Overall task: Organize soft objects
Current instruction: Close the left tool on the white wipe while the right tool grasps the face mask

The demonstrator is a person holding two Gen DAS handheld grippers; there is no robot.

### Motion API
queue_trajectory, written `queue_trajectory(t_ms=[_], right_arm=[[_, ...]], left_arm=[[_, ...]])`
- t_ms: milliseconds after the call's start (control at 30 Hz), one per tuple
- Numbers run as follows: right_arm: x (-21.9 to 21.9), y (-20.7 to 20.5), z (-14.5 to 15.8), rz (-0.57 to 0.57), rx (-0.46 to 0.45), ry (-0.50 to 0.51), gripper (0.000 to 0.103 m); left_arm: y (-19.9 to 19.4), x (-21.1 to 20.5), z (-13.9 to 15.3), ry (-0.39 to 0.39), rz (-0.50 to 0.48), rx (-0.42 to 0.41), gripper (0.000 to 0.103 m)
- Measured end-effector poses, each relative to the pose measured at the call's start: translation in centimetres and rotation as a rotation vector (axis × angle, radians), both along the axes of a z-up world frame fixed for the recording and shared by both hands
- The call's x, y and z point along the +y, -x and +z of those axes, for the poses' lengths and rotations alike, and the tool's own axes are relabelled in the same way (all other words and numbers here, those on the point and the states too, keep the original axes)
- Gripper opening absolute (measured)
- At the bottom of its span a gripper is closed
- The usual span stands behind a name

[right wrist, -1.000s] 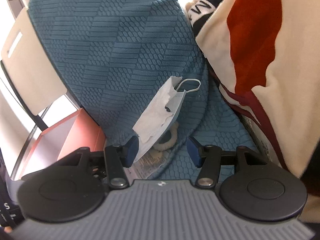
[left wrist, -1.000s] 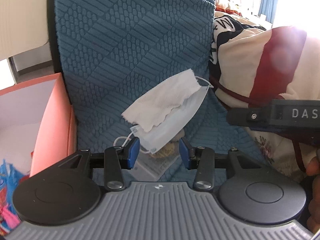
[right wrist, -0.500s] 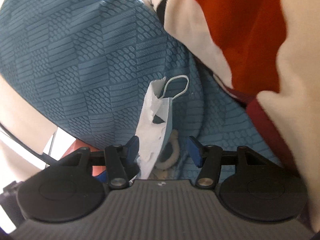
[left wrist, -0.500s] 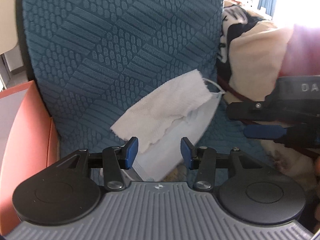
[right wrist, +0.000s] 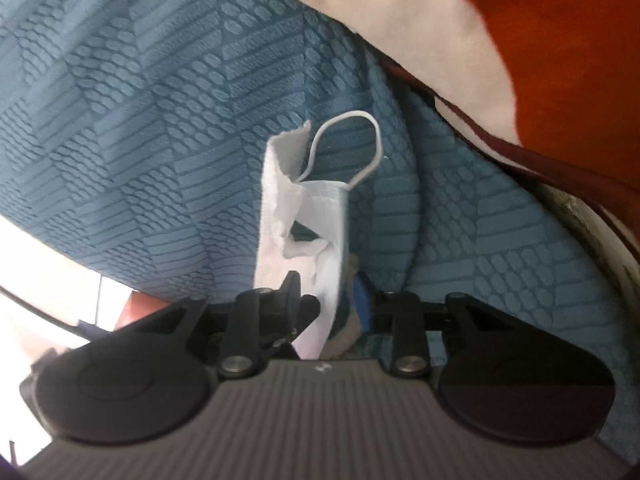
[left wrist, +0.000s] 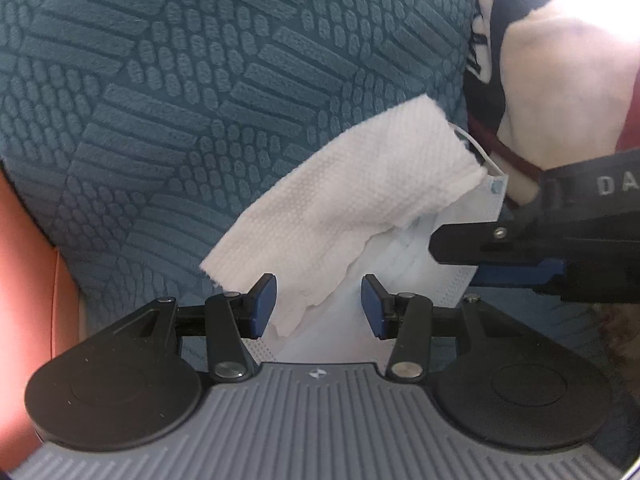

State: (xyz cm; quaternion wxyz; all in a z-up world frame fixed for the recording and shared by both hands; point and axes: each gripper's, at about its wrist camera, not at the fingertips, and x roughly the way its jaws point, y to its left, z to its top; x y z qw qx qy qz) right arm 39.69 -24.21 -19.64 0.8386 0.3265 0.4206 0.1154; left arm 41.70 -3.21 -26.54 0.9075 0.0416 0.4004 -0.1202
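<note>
Right gripper (right wrist: pixel 326 300): I am closing fingers around mask (right wrist: pixel 324 220) and tissue (right wrist: pixel 276 208), formerly wider. Left gripper (left wrist: pixel 318 304): fingers half-spread, gripping nothing. Pickup starting.

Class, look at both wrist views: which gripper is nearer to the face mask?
Right. The right gripper is closing with the face mask between its jaws; the left gripper hovers open just short of the mask and tissue.

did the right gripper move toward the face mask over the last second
Yes. In the left wrist view, the right gripper has come in from the right edge over the face mask, jaws closing around it.
</note>
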Motion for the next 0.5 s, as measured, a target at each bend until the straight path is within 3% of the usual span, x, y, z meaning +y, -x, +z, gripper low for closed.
queue_trajectory(t_ms=[133, 333, 433, 500], right_arm=[[1.0, -1.1, -0.8, -0.006, 0.026, 0.033, 0.029], [2.2, -1.7, -2.7, -0.027, 0.088, 0.011, 0.023], [2.7, -1.8, -3.4, -0.03, 0.109, 0.005, 0.023], [3.1, -1.9, -3.8, -0.021, 0.117, 0.002, 0.023]], left_arm=[[-0.7, 0.2, -1.2, -0.026, 0.014, 0.005, 0.055], [-1.5, 1.4, -2.0, 0.023, 0.097, 0.055, 0.054], [-1.4, 1.2, -2.2, 0.001, 0.093, 0.047, 0.052], [-1.3, 0.9, -2.2, -0.017, 0.091, 0.036, 0.044]])
